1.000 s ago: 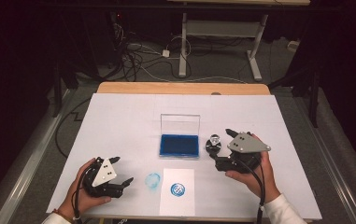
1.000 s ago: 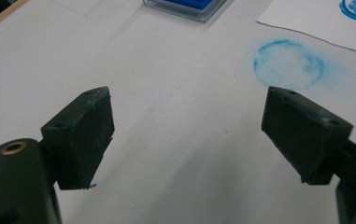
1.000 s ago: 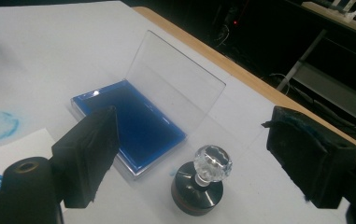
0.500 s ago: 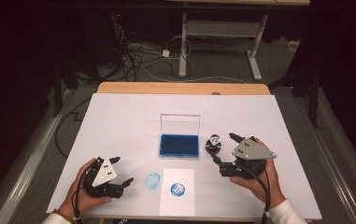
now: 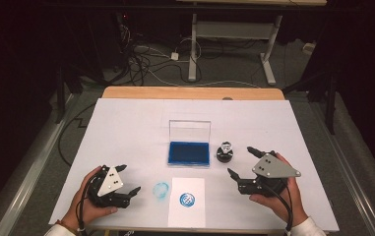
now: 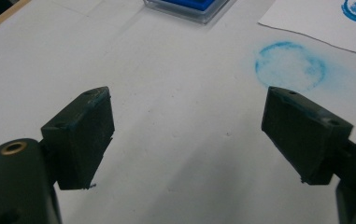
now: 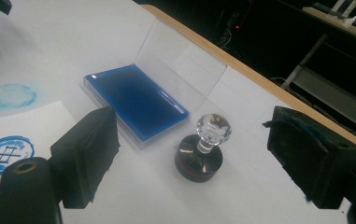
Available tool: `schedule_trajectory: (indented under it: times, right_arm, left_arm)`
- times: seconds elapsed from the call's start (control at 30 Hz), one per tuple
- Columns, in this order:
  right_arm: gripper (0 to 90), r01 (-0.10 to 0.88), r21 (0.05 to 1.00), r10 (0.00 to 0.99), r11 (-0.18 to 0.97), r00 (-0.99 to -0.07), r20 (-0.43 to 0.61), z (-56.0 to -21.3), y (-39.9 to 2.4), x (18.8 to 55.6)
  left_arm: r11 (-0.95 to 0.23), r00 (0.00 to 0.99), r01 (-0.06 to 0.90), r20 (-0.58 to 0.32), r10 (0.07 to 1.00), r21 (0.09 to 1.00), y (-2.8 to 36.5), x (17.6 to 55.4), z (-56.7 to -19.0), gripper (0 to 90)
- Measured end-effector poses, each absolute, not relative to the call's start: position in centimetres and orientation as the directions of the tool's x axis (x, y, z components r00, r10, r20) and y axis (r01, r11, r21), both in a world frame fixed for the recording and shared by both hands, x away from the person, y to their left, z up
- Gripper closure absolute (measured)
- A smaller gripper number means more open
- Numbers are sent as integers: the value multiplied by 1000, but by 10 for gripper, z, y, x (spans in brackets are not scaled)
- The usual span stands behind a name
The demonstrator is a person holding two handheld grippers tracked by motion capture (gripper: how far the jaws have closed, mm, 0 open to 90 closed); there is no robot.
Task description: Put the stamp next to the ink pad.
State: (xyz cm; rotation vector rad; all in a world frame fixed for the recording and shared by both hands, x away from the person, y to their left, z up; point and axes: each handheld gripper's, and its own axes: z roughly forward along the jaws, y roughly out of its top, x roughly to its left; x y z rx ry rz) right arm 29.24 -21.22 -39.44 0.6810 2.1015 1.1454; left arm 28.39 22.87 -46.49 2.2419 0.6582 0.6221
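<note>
A blue ink pad (image 5: 189,153) (image 7: 136,101) lies in a clear case with its lid upright at the table's middle. Right of it stands a round black stamp (image 5: 225,152) (image 7: 202,154) with a clear faceted knob. A white paper (image 5: 186,195) (image 7: 7,135) in front bears a blue round print (image 5: 187,198) (image 7: 6,153). A faint blue ring smudge (image 5: 161,190) (image 6: 289,66) marks the table left of the paper. My right gripper (image 5: 244,162) (image 7: 208,161) is open, a short way right of the stamp and apart from it. My left gripper (image 5: 127,179) (image 6: 187,133) is open near the smudge, holding nothing.
The white table cover (image 5: 126,128) ends at a wooden edge (image 5: 190,93) at the back. Behind it on the floor are cables (image 5: 140,59) and a desk frame (image 5: 234,34). Open room lies at the table's back and far left.
My right gripper has drawn back to the right and toward the front edge, away from the stamp. The left gripper has stayed where it was.
</note>
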Motion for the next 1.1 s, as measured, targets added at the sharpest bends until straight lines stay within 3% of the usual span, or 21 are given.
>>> schedule_trajectory:
  times: [1.1]
  right_arm:
    - [166,223,848,735,481,-629,-252,-438,-259,274]
  left_arm:
    - [-628,758,277,236,608,728,224,288,-467,162]
